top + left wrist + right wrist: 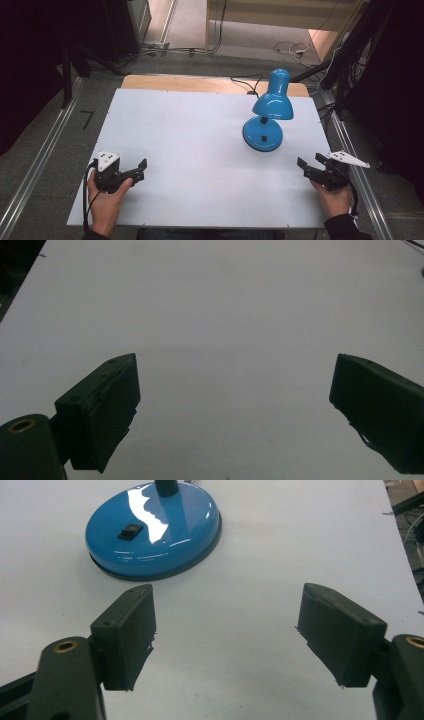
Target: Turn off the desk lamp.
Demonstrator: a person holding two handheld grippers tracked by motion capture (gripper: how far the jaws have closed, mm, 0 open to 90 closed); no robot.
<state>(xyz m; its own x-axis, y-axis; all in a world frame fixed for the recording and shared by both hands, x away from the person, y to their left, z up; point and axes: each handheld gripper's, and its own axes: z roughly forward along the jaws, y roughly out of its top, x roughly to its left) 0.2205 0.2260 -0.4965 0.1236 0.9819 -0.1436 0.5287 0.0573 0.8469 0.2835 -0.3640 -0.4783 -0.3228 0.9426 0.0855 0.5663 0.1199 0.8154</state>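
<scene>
Two tools wait at the near edge of the desk (200,150), both with jaws spread wide and holding nothing: the left tool (141,170) near the person's left corner, the right tool (309,164) closer to the work. One blue lamp (267,112) stands upright on the far right part of the desk, well apart from both. Its round base (155,530) carries one black switch (130,531). A good approach for the right tool probably comes straight in, one jaw tip pressing the switch squarely without nudging the base.
</scene>
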